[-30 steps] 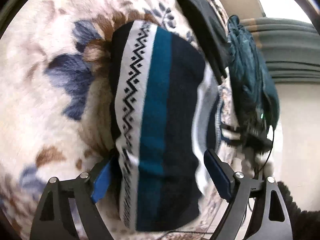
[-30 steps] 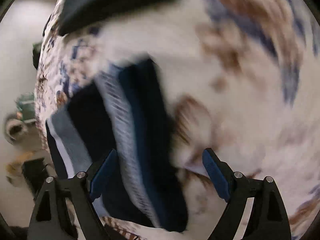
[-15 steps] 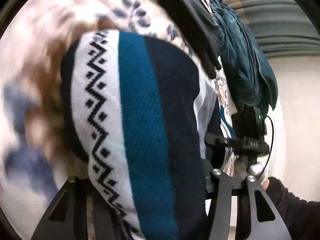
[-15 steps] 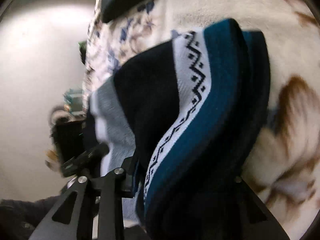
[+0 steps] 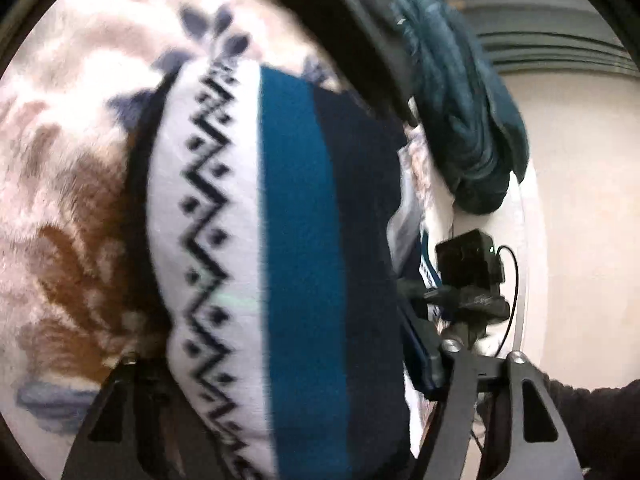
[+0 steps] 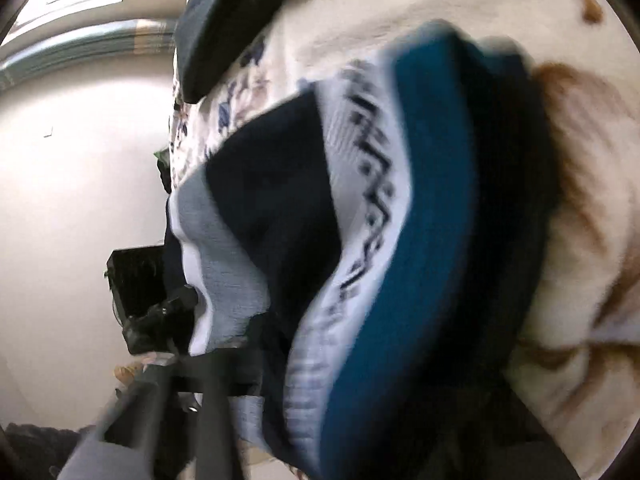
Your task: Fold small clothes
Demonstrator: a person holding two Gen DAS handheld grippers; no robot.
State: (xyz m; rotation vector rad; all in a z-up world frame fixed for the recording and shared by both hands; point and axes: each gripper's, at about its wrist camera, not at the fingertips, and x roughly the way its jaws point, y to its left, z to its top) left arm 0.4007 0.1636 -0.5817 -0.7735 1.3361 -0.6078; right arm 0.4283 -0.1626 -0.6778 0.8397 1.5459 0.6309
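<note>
A small knit sweater (image 5: 296,240) with navy, teal and white zigzag bands fills the middle of the left wrist view, lifted off the floral blanket (image 5: 72,184). My left gripper (image 5: 280,384) is shut on its near edge; the cloth hides most of the fingers. In the right wrist view the same sweater (image 6: 400,240) hangs folded over, and my right gripper (image 6: 352,384) is shut on its other end. The right gripper also shows in the left wrist view (image 5: 472,280), at the right.
A black garment (image 5: 352,32) and a dark teal garment (image 5: 464,120) lie at the blanket's far edge. The black garment also shows in the right wrist view (image 6: 224,20). Beyond the bed edge is a pale floor (image 5: 580,220).
Both grippers have closed on the sweater's ends and lifted it off the blanket. A second ago both were open over it.
</note>
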